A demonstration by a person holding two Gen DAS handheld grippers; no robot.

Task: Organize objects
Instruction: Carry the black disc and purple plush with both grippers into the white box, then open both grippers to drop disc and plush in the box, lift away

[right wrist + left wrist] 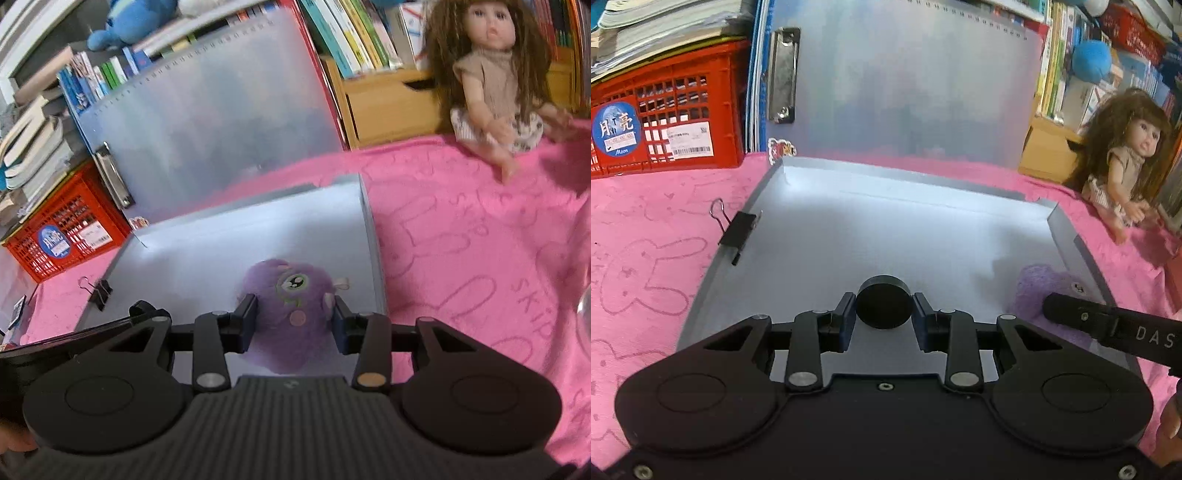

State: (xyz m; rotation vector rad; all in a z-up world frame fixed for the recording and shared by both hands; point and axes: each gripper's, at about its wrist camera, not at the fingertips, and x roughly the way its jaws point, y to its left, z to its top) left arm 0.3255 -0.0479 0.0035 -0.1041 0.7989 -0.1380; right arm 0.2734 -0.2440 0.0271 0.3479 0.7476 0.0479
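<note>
Left claw (884, 308) clenched on a short black cylindrical puck (884, 306), held over the open grey plastic file box (1062, 229) lying on the pink rabbit-patterned blanket (646, 258). Right claw (294, 319) grips a purple plush toy with one green eye (291, 291) above the same box, near its right wall. A black binder clip (737, 230) sits on the box's left edge; a long-haired doll (495, 85) sits beyond.

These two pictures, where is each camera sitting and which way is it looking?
Left wrist: sits on the left tongs, looking down over a black puck onto the grey tray; the right tongs' finger shows too.
Right wrist: sits on the right tongs, looking down over a purple plush.
Shared: tray, binder clip, red crate, doll, pink blanket.
</note>
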